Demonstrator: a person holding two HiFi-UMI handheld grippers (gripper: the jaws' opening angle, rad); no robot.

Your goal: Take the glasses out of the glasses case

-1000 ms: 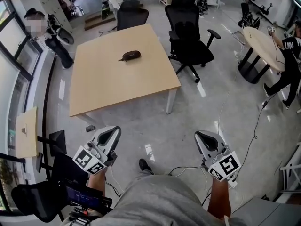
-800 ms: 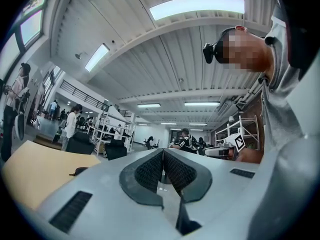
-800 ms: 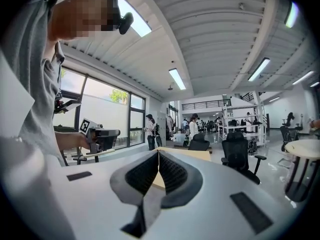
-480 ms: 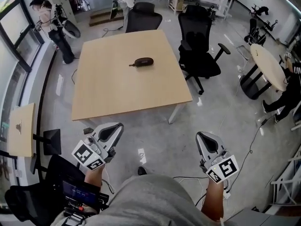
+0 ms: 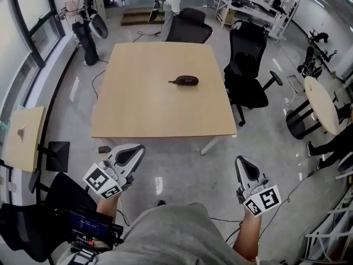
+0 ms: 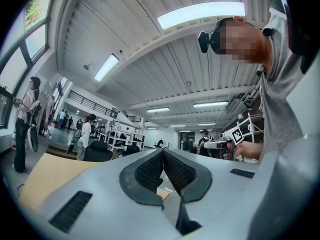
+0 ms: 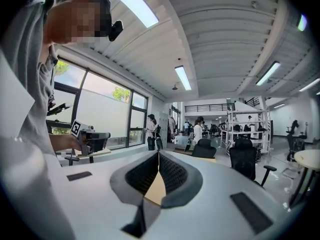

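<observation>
A dark, closed glasses case [image 5: 184, 80] lies on the far half of a square wooden table [image 5: 160, 115] in the head view. No glasses are in sight. My left gripper [image 5: 132, 151] and right gripper [image 5: 244, 165] are held low over the floor, well short of the table's near edge and far from the case. In the left gripper view the left gripper [image 6: 163, 152] has its dark ribbed pads meeting at the tips, with nothing between them. In the right gripper view the right gripper [image 7: 158, 154] is likewise shut and empty.
Black office chairs stand at the table's right [image 5: 251, 76] and far side [image 5: 188, 30]. A round table [image 5: 322, 101] is at the right, a small wooden stand [image 5: 22, 145] at the left. A person [image 5: 77, 15] stands by the windows. Cables lie on the floor.
The view has swung and moved forward, so the table and case now sit nearer the middle of the frame. Both grippers stay shut in the same low pose.
</observation>
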